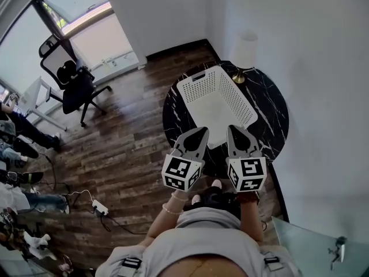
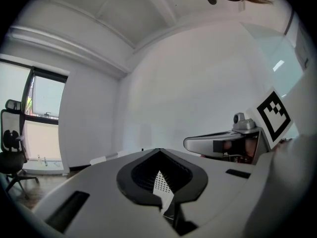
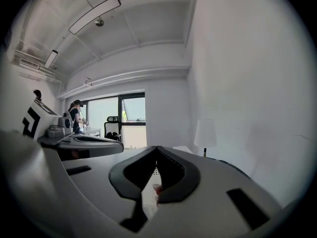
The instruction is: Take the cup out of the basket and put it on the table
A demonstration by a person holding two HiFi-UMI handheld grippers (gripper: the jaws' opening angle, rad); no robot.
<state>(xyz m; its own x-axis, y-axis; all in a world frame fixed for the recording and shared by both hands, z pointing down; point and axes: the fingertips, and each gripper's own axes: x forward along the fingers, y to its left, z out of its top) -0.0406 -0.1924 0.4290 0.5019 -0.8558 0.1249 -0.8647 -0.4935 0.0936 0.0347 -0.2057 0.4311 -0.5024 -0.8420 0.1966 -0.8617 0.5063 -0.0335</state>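
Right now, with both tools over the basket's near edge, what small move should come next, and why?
Probably open the right tool and tip it down into the basket. Both it and the left tool are shut on nothing, above the near rim, and no cup shows plainly; only a reddish speck shows through the right tool's gap.

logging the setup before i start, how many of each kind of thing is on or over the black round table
white perforated basket: 1
table lamp: 1
tongs: 2 (left tongs, right tongs)
total: 4
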